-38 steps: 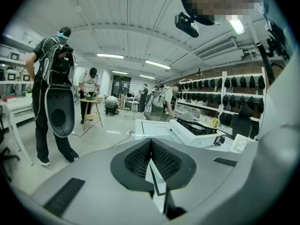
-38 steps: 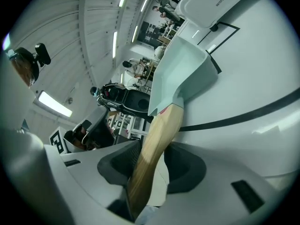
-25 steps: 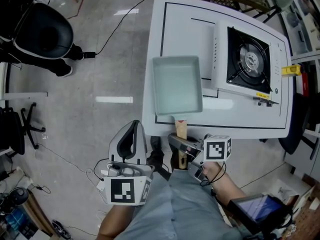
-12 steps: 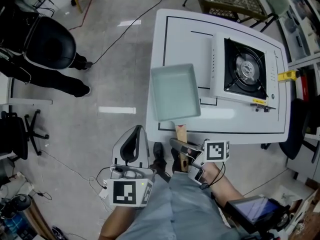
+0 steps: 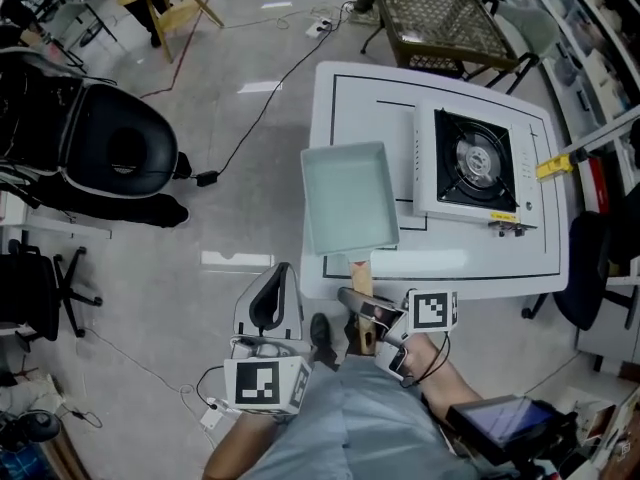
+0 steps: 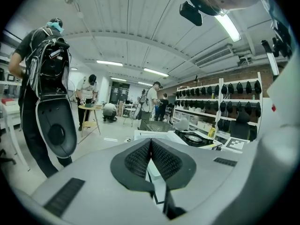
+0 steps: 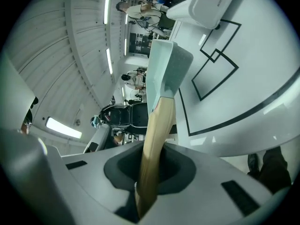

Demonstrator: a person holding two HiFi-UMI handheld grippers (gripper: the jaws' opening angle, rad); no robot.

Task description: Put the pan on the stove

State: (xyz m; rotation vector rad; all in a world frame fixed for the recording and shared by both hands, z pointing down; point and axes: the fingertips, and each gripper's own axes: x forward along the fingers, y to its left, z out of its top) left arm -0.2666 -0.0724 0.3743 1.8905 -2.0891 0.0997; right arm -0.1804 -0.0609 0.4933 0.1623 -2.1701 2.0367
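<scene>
Grips the pan by its wooden handle with the right tool. Keeps the jaws tight on the wood, having just closed on it. Looks along the handle in the right gripper view and sees it run up from between the jaws to the pan.

Finds the pan, square and pale green, at the left side of the white worktop. Lets its left part hang out over the grey floor. Points the handle back over the near edge of the worktop. Cannot tell if the pan's bottom touches the worktop. Is not on the stove yet. Sits just to the left of it, with a thin gap in between.

Has a white stove with a black middle and a round burner, near the right side of the worktop. Has a small yellow thing at the right edge.

Holds nothing in the left tool. Hangs over the floor, to the left of the handle. Shows its jaws pressed together in the left gripper view.

Has a black chair far off to the left, and a thin black cable on the floor.
</scene>
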